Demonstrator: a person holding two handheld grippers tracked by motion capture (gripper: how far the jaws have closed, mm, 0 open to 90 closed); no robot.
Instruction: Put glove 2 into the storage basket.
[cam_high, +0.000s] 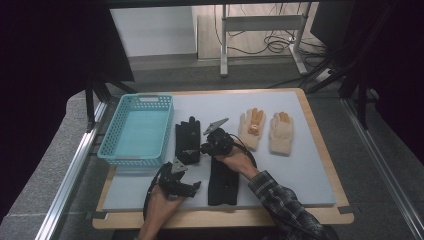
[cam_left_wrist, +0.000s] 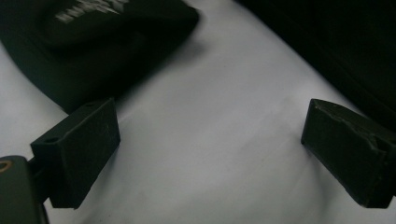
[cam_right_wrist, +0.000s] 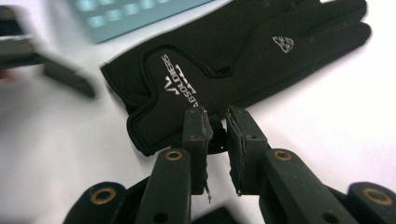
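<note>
The black glove (cam_right_wrist: 233, 70) lies just ahead of the right gripper (cam_right_wrist: 217, 126) — nearly closed, its jaws pinched on the cuff edge. The glove's long axis is seen running on away from that cuff. The left gripper (cam_left_wrist: 210, 154) is held wide — nothing gripped — nearer the person.

A laboratory recording station is indicated: a grey-topped wooden surface (cam_high: 310, 170) is enclosed by black curtains (cam_high: 45, 60), aluminium framing rails (cam_high: 70, 175) and loose floor cables (cam_high: 272, 45).
</note>
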